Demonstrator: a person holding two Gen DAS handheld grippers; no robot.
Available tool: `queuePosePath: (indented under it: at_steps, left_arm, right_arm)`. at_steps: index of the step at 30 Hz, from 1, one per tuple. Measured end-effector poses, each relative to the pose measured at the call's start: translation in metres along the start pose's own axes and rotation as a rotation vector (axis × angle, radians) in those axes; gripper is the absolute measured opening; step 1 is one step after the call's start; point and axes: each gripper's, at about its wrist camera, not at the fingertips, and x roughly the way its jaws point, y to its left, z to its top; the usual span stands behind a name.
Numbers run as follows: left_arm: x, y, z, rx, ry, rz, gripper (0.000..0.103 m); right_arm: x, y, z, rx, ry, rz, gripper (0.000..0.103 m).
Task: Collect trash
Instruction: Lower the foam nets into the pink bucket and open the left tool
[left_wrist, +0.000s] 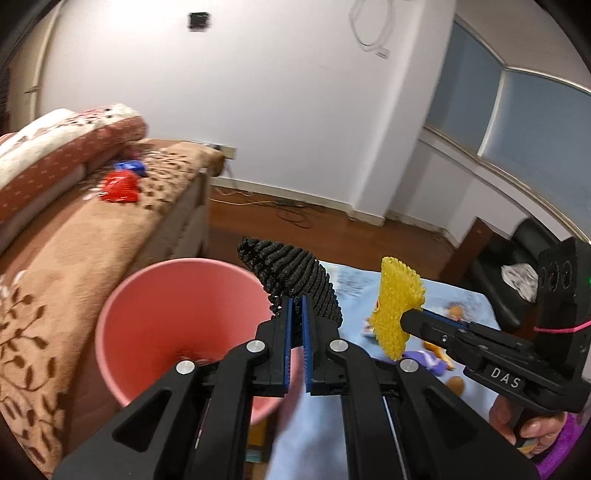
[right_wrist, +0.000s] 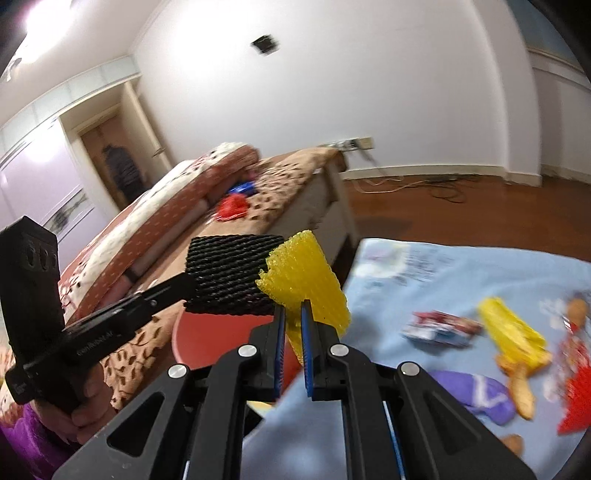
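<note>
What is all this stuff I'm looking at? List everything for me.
black foam net: one, black, held in the left gripper above the bin
yellow foam net: one, yellow, held in the right gripper
bin: one, pink, between sofa and table
table cloth: one, light blue, under scattered litter
yellow wrapper: one, yellow, on the cloth
red wrapper: one, red, on the sofa
sofa: one, brown leaf-patterned cover
left gripper: black, jaws shut on the black net
right gripper: black, jaws shut on the yellow net
</note>
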Motion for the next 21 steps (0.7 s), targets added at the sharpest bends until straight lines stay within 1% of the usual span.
queuePosePath:
  at_steps: [6, 11, 21]
  left_arm:
    - [-0.007, 0.035, -0.006, -0.043, 0.002, 0.085, 0.005]
    - [-0.005, 0.057, -0.014, -0.071, 0.027, 0.141, 0.005]
    - [0.001, 0.079, -0.026, -0.099, 0.065, 0.177, 0.005]
  right_arm:
    - [0.031, 0.037, 0.006, -0.055, 0.044, 0.055, 0.008]
    - [0.058, 0.054, 0.003, -0.066, 0.094, 0.085, 0.008]
    - [0.096, 0.064, -0.004, -0.054, 0.169, 0.115, 0.008]
